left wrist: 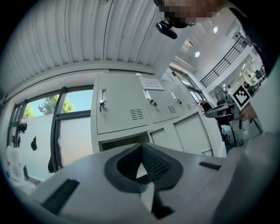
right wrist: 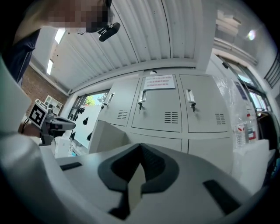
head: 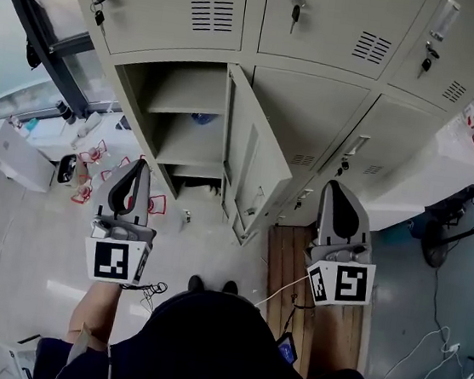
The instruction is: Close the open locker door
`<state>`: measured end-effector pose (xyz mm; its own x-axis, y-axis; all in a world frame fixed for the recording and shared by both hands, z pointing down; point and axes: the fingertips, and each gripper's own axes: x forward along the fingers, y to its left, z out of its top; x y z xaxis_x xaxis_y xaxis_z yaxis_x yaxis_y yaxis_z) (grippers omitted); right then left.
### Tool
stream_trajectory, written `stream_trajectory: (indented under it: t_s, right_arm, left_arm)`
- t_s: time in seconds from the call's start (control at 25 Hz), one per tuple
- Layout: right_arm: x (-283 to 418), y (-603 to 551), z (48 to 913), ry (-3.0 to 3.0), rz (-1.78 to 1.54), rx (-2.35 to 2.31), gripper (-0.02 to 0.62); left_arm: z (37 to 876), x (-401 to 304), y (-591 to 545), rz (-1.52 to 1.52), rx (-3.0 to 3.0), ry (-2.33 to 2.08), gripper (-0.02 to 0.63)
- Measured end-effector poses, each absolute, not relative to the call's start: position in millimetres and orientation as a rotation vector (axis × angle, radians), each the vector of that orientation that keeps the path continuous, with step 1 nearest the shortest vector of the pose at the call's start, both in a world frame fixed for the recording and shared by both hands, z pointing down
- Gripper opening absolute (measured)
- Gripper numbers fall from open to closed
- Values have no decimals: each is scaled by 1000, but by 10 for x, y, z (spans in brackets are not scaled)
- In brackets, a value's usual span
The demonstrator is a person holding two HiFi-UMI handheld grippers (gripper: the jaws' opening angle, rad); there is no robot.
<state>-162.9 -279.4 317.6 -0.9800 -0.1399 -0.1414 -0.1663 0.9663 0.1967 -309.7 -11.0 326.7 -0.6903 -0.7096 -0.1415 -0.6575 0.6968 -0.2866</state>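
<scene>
One locker door stands open in the lower row of the grey lockers, swung out towards the person and roughly square to the locker front. It appears hinged at the right side of its compartment, where bare shelves show. In the right gripper view the same door juts out at the left, just above the jaws.

Closing has not yet begun: neither gripper touches the door, so this looks like the approach. Since the door's outer face seems to look right, the next move probably calls for the right gripper to come in against that face near its free edge and push it leftward until it meets the frame.

That gripper hovers to the right of the door, in front of the shut lower lockers and above a wooden board on the floor, pointing at the locker bank. Its jaws are pressed together with nothing between them.

The left gripper hangs level with it on the door's other side, before the open compartment, aimed forward. Its jaws are likewise closed and empty. Keys hang in the upper locks.
</scene>
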Motion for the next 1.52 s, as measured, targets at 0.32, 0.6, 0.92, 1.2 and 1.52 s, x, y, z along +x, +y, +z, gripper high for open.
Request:
stream_trajectory:
  t_s: [0.32, 0.6, 0.92, 1.2, 1.52]
  right_arm:
    - [-1519, -2865, 3377, 3029, 373, -346, -5]
    - [-1396, -2842, 3486, 3046, 405, -395, -5]
    - [-1315, -2819, 3703, 3079, 393, -409, -6]
    - [-1310, -2818, 3816, 3091, 394, -412, -6]
    - [-1335, -2847, 3852, 3100, 381, -421, -6]
  left_arm:
    - [3389, -3052, -73, -229, -1031, 2719, 2]
    - [3568, -2976, -29, -293, -1019, 2735, 2]
    - [3757, -2935, 17, -320, -990, 2792, 2]
    - [3839, -2925, 31, -324, -982, 2806, 2]
    - [3883, -2924, 71, -371, -983, 2820, 2]
